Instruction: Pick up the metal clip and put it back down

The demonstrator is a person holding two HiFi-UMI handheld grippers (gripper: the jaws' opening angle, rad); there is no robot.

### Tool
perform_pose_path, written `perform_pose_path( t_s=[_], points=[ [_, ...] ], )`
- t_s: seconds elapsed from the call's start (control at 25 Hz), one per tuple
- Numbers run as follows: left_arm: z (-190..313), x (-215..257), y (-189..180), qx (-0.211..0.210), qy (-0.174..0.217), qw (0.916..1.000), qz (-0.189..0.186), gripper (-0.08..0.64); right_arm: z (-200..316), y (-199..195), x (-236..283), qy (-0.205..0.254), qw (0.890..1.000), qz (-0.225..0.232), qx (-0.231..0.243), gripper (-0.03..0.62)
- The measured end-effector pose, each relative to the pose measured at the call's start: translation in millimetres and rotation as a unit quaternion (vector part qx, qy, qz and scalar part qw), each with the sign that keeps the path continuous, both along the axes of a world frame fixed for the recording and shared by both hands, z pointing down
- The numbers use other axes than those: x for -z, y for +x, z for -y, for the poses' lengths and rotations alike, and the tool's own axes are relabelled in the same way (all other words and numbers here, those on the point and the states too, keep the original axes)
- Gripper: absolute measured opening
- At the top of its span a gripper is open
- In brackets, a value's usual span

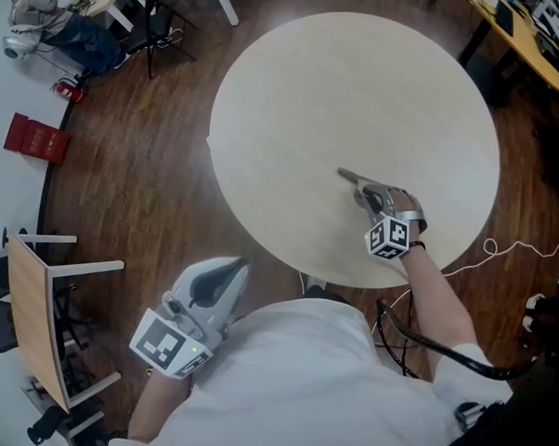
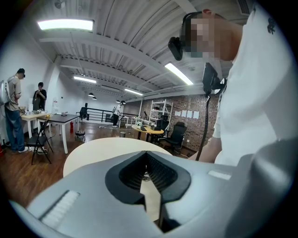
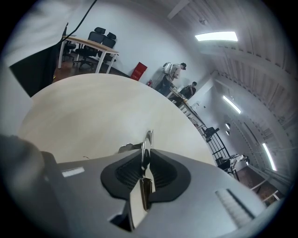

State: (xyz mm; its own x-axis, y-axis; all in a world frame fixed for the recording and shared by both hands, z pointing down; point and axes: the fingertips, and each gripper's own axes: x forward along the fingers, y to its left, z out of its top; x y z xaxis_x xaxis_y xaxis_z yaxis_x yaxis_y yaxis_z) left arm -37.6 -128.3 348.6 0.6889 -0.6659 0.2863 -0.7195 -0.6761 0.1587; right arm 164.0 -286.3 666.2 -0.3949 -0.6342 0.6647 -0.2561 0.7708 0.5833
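Observation:
My right gripper reaches over the round pale wooden table, near its front right part. Its jaws are shut on the metal clip, a thin shiny strip that sticks out past the fingertips toward the table's middle. In the right gripper view the clip stands on edge between the dark ribbed pads, just above the tabletop, with my right gripper pinched on it. My left gripper hangs below the table's near edge, beside the person's body. Its jaws are shut and empty.
A small wooden desk stands at the left, with a red object on the floor beyond it. A white cable lies on the floor to the table's right. Two people stand at a far table.

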Motion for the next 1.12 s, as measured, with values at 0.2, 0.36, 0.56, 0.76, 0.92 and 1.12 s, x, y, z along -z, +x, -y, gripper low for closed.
perform_pose_path(
  t_s=[0.2,0.36,0.56,0.76,0.92,1.12],
  points=[
    [-1.5,1.3,0.8,-0.001,-0.001,1.0000,0.000,0.000,-0.3,0.3,-0.6,-0.010,1.000,0.017,-0.006,0.036],
    [-5.3,1.0,-1.3,0.000,-0.002,1.0000,0.001,0.000,3.2,0.7,2.4,-0.008,1.000,0.028,-0.011,0.054],
    [-11.1,1.4,-5.2,0.000,0.000,1.0000,0.000,0.000,10.7,3.1,10.1,-0.021,0.997,0.056,-0.038,0.128],
    [-13.7,2.9,-8.9,0.001,0.004,1.0000,-0.001,0.000,12.3,1.8,12.7,-0.004,0.998,0.038,-0.043,0.156],
    [-14.3,2.7,-12.7,-0.002,0.001,1.0000,-0.002,0.000,12.9,3.4,14.1,0.012,0.998,0.023,-0.066,0.186],
    [-10.4,2.9,-7.7,-0.012,0.004,0.9999,-0.005,0.000,16.6,10.2,24.5,0.038,0.992,0.034,-0.117,0.225]
  ],
)
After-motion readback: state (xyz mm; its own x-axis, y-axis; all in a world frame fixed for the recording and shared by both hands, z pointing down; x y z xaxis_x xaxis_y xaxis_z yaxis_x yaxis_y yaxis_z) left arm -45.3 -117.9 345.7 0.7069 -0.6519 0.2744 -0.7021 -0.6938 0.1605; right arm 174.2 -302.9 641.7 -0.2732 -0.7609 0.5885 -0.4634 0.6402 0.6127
